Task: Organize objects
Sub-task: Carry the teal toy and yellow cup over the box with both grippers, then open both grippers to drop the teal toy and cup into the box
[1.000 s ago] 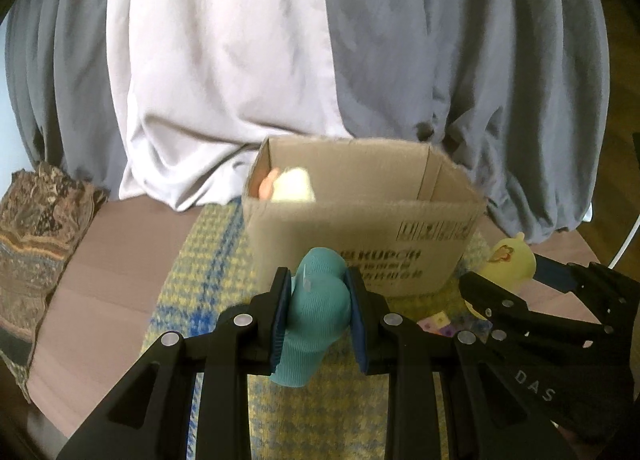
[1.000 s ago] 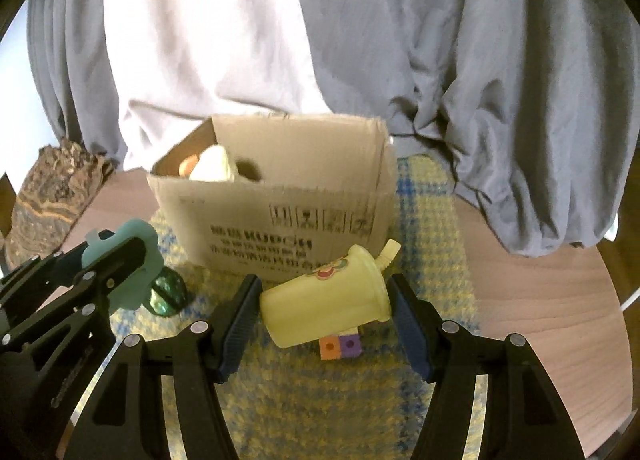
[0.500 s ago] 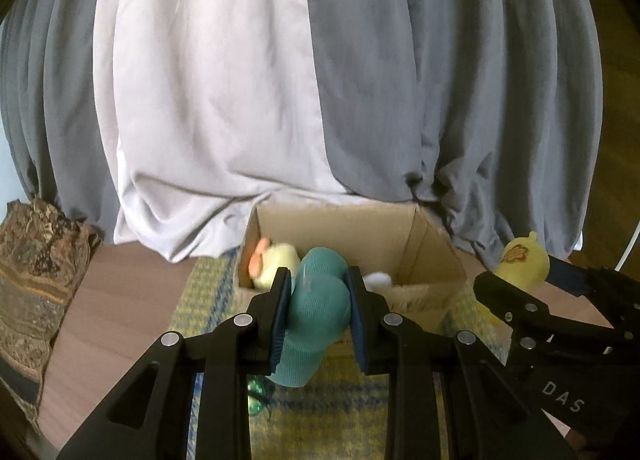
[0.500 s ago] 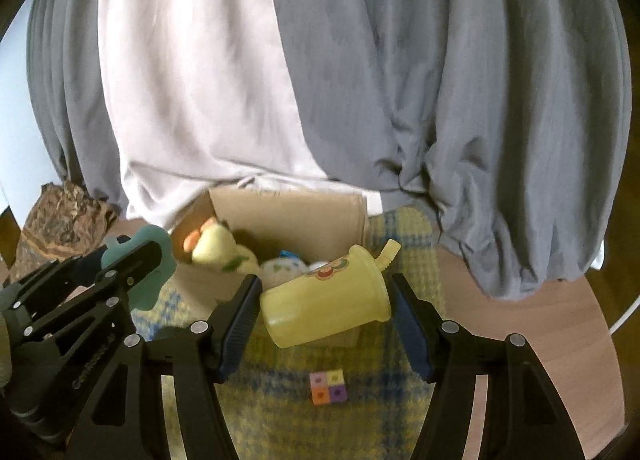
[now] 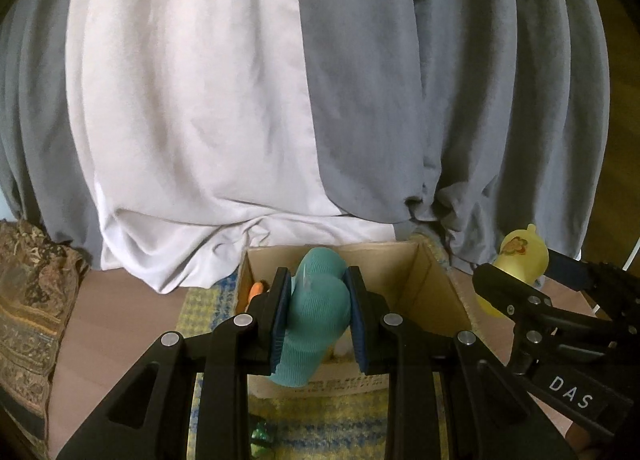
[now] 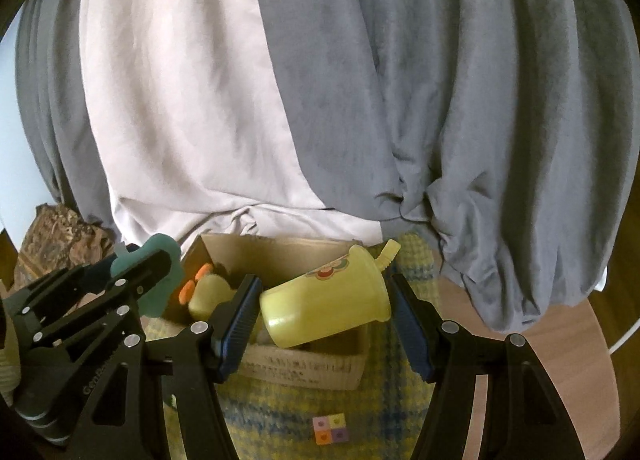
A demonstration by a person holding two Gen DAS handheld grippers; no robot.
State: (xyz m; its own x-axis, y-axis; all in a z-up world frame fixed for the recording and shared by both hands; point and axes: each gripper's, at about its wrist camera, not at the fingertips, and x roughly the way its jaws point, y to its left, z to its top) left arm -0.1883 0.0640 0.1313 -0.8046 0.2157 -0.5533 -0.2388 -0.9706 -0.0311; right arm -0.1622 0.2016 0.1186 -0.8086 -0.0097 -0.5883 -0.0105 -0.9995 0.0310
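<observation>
My left gripper is shut on a teal knitted toy and holds it above the open cardboard box. My right gripper is shut on a yellow sippy cup lying sideways, held above the box. A yellow duck toy with orange parts lies inside the box. In the left wrist view the cup and right gripper show at the right. In the right wrist view the teal toy shows at the left.
The box stands on a yellow-blue woven mat on a wooden table. A small coloured block square lies on the mat near me. A green shiny ball lies in front of the box. Grey and white curtains hang behind. A patterned cushion is at the left.
Both grippers have risen and moved forward with their objects, from in front of the box to above its opening. The block square stays on the mat.
</observation>
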